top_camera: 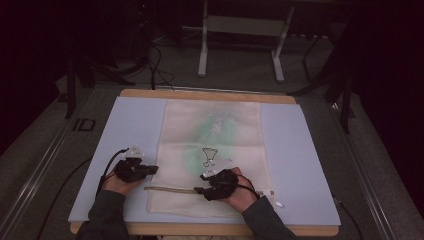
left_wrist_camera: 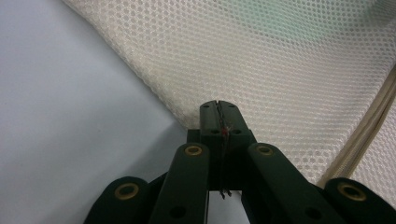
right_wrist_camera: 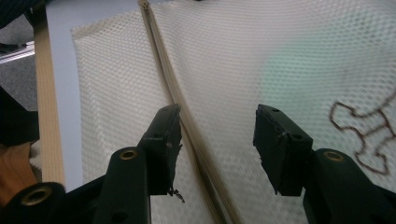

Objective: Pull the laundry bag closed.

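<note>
High view: pale blue, wood-edged counter (top_camera: 130,130) across the middle of the frame, carrying a cream mesh laundry bag (top_camera: 212,150) laid flat at centre, long side running toward the top of the frame. Faint green garment visible through the mesh (top_camera: 210,135) in the bag's upper and middle part, with a dark looped line drawing (top_camera: 209,156) just below it. Tan zipper strip (top_camera: 170,189) lying across the bag's lower part, near the bottom edge. Left gripper (top_camera: 150,170) at lower left of centre, held in a hand entering from the bottom edge, tips touching the bag's left border. Right gripper (top_camera: 200,190) at lower centre, resting over the mesh at the right end of the zipper strip, dark sleeve (top_camera: 267,222) trailing to the bottom edge. White metal frame legs (top_camera: 202,50) on the grey floor at the top of the frame.

Left gripper view: left gripper (left_wrist_camera: 218,105) clenched, jaws pressed together with no gap, sitting right at the mesh bag's edge (left_wrist_camera: 261,70); whether any mesh is caught between them, cannot tell. Zipper strip (left_wrist_camera: 373,121) at the right edge.

Right gripper view: right gripper (right_wrist_camera: 217,123) released, jaws standing well apart over the mesh (right_wrist_camera: 224,56). Zipper strip (right_wrist_camera: 187,121) running from the top of the frame down between the jaws, just beside the left-hand one. Dark line drawing (right_wrist_camera: 364,135) at the right edge.
</note>
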Demonstrator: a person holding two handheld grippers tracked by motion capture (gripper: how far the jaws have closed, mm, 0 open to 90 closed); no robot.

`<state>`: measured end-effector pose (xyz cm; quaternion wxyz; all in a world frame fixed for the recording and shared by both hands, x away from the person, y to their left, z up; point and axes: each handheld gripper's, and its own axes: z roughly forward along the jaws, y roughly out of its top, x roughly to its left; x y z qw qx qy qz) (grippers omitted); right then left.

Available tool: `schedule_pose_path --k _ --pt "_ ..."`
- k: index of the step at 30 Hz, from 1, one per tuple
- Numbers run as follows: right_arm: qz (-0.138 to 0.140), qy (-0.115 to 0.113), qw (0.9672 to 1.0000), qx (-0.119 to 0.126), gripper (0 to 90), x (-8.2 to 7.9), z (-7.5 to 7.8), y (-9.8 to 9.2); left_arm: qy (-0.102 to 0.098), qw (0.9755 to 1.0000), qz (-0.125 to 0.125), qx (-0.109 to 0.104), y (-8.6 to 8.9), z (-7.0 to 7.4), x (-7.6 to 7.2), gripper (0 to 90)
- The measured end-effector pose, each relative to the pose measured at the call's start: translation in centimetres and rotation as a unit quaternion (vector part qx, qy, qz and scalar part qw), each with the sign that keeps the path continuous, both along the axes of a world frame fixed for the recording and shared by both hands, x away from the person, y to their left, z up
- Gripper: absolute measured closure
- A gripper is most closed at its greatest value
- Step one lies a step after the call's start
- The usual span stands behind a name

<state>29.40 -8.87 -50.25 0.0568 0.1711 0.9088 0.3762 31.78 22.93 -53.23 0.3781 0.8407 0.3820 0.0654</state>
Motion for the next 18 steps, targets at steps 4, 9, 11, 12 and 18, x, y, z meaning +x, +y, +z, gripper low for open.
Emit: schedule_pose_path --k 4,9,11,12,18 --pt "0.010 -0.002 1.0000 0.000 51.5 0.0 -0.1 0.9 0.001 1.0000 0.000 -0.001 0.0 0.0 0.0 89.7" --pt "0.022 -0.007 0.9997 0.007 58.2 -0.1 -0.1 2.0 0.005 1.0000 -0.005 -0.005 0.0 0.0 0.0 89.7" --pt "0.024 -0.010 0.9996 0.008 61.6 0.0 -0.2 2.5 0.004 1.0000 -0.007 -0.002 -0.1 0.0 0.0 89.7" --pt "0.026 -0.010 0.9996 0.010 62.6 0.0 -0.2 2.7 0.004 1.0000 -0.007 -0.002 -0.2 0.0 0.0 89.7" --pt "0.034 -0.012 0.9993 0.013 63.1 0.0 -0.4 3.7 0.004 1.0000 -0.007 -0.001 -0.1 0.0 0.0 89.6"
